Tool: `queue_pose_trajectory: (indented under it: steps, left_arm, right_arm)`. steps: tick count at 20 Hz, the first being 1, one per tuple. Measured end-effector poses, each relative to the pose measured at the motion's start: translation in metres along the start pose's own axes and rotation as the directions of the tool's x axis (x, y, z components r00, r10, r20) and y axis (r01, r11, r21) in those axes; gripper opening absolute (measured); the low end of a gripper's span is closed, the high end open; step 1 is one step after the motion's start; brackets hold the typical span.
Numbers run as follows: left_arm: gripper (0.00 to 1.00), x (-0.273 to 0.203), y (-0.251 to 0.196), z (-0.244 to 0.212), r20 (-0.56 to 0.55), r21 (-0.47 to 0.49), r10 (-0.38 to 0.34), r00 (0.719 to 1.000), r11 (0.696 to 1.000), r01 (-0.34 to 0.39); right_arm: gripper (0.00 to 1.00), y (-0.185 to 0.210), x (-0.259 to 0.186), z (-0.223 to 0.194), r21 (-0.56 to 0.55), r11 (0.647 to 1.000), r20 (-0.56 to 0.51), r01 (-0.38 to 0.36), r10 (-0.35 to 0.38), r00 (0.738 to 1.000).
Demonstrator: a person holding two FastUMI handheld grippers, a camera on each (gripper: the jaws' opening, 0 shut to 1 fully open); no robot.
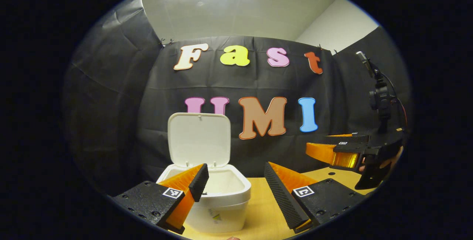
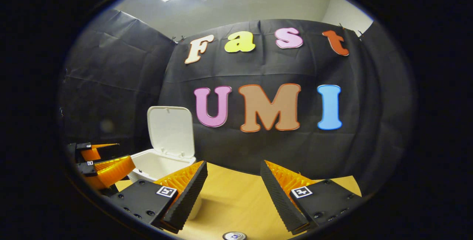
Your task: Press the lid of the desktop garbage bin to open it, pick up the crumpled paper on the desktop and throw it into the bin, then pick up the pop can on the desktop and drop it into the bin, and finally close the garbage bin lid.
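The white desktop bin (image 1: 221, 195) stands on the wooden table with its lid (image 1: 199, 139) raised upright. My left gripper (image 1: 236, 175) hovers open just in front of it, nothing between its fingers; its left finger overlaps the bin's rim. In the right gripper view the bin (image 2: 155, 164) and its raised lid (image 2: 172, 131) stand at the left. My right gripper (image 2: 233, 173) is open and empty above the table. The top of the pop can (image 2: 234, 236) peeks in at the bottom edge below it. The right gripper (image 1: 343, 153) also appears at the right of the left gripper view.
A wooden tabletop (image 2: 236, 192) runs back to the black cloth wall. A black camera on a stand (image 1: 380, 99) rises at the right behind the other gripper. The left gripper (image 2: 105, 166) sits at the left of the right gripper view, beside the bin.
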State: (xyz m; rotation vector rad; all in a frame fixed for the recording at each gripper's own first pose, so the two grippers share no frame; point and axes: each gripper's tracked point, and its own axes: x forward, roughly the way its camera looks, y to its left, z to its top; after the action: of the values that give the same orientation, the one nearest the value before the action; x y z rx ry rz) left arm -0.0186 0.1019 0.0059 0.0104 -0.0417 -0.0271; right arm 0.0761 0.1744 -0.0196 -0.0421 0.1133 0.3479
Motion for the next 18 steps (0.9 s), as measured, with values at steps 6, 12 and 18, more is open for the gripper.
queue_pose_trajectory:
  steps: [6, 12, 18]
  left_arm:
    - [0.92, 0.021, -0.071, -0.001, 0.003, -0.017, -0.122, 0.993, 0.992, 0.122]
    - [0.92, 0.039, -0.132, -0.024, -0.051, -0.034, -0.226, 0.973, 0.974, 0.224]
    - [0.92, 0.049, -0.176, -0.099, -0.231, -0.104, -0.294, 0.927, 0.955, 0.277]
  right_arm:
    - [0.96, -0.079, -0.044, -0.006, 0.028, 0.989, -0.002, 0.144, -0.144, 0.990]
    - [0.96, -0.138, -0.079, -0.017, 0.045, 0.968, -0.020, 0.247, -0.247, 0.969]
    - [0.96, -0.177, -0.105, -0.039, 0.054, 0.945, -0.064, 0.323, -0.319, 0.946]
